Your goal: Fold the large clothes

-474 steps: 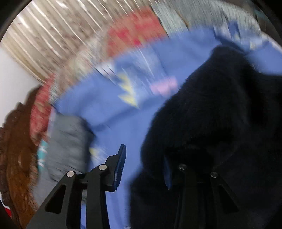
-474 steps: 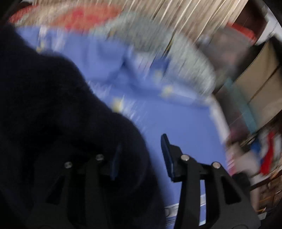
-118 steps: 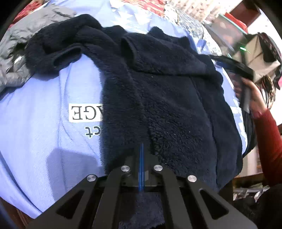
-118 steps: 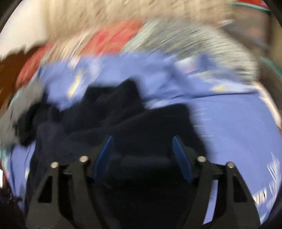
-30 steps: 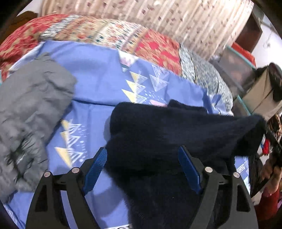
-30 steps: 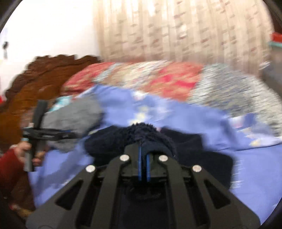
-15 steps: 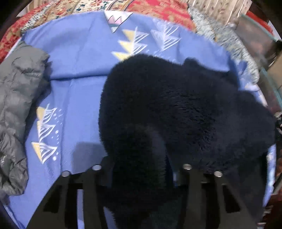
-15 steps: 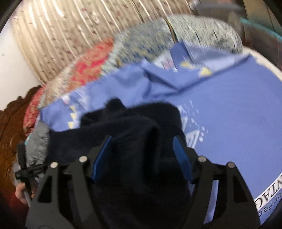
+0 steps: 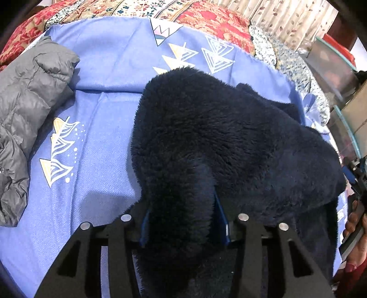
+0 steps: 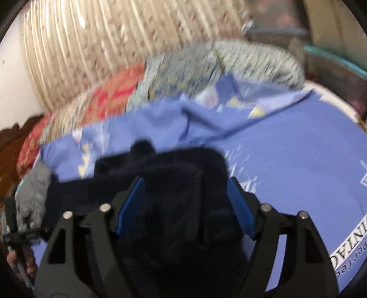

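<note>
A dark navy fleece jacket [image 9: 218, 128] lies bunched on the blue bedsheet [image 9: 110, 110]. My left gripper [image 9: 183, 220] has its jaws apart with a thick fold of the fleece lying between the blue pads. In the right wrist view, which is blurred, the same fleece jacket [image 10: 179, 183] fills the space between the wide-apart pads of my right gripper [image 10: 185, 201]. The right gripper also shows at the right edge of the left wrist view [image 9: 354, 176], held in a hand.
A grey puffer jacket [image 9: 27, 103] lies at the left of the bed. Red patterned quilts [image 9: 206, 20] and a curtain [image 10: 103, 45] are behind. Boxes and shelves [image 9: 332, 66] stand at the right.
My right gripper, shut on the fleece a second ago, has opened wide. My left gripper has moved down over the folded fleece, which now lies in a compact bundle.
</note>
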A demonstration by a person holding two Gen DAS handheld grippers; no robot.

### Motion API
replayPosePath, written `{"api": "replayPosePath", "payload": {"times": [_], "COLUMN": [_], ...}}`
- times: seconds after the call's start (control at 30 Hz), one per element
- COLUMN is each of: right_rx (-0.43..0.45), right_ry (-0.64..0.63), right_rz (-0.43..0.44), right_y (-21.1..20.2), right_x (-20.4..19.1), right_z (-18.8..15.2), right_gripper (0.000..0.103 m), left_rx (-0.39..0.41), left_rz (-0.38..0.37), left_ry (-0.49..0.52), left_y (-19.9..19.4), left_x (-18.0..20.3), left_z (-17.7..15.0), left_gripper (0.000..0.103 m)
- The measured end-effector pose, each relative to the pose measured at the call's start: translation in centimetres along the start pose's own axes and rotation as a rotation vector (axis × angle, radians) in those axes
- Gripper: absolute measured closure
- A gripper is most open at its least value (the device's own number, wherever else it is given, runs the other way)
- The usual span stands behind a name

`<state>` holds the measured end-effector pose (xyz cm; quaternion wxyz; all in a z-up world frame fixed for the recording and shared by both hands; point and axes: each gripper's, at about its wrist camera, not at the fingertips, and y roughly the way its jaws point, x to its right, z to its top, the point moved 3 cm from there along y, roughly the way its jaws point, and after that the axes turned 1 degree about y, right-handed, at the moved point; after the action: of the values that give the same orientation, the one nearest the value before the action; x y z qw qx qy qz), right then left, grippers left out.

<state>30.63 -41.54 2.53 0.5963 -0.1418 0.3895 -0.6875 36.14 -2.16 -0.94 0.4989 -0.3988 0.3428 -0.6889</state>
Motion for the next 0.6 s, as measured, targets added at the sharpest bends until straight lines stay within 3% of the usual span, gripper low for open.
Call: {"api": "replayPosePath", "payload": {"times": [0.03,0.07,0.13,0.23,0.3,0.37,0.4,0.43,0.5,0.6], "right_rx": [-0.024,-0.046,-0.113,-0.149,-0.156,-0.148,-0.125,-0.075,0.002,0.046], "right_ry": [-0.026,-0.034,0.044,0.145,0.145,0.117,0.114,0.113,0.111,0.092], "right_rz": [-0.028,-0.059,-0.09,-0.051,-0.055,-0.096,-0.122,-0.119,-0.118,-0.103], "right_y": [1.0,1.9,4.5,6.6,6.3,4.8,3.4,1.4,-2.0,-6.4], "right_x": [0.1,0.5,2.7,4.7,4.3,3.6,3.5,3.4,3.3,2.9], "right_z": [-0.4,-0.7,-1.6,-2.4,-2.0,-1.7,-1.6,-1.6,-2.1,-4.6], "right_gripper": [0.076,0.082,0.082,0.074,0.071,0.054,0.036,0.032,0.031,0.031], "left_rx": [-0.007,-0.012,-0.02,-0.009,0.013,0.021,0.029,0.048,0.077,0.118], "left_rz": [0.033,0.055,0.072,0.105,0.131,0.138,0.142,0.153,0.185,0.256], "left_ry": [0.02,0.036,0.074,0.109,0.127,0.121,0.117,0.119,0.141,0.193], "left_y": [0.5,0.8,2.0,3.2,3.1,2.1,1.2,-0.1,-2.1,-4.7], "left_x": [0.2,0.4,0.8,1.2,1.3,1.1,1.1,0.9,0.9,1.2], "left_z": [-0.2,-0.2,-0.7,-1.1,-1.3,-1.3,-1.3,-1.5,-2.3,-4.1], "left_gripper": [0.036,0.036,0.032,0.025,0.023,0.022,0.022,0.022,0.021,0.02]}}
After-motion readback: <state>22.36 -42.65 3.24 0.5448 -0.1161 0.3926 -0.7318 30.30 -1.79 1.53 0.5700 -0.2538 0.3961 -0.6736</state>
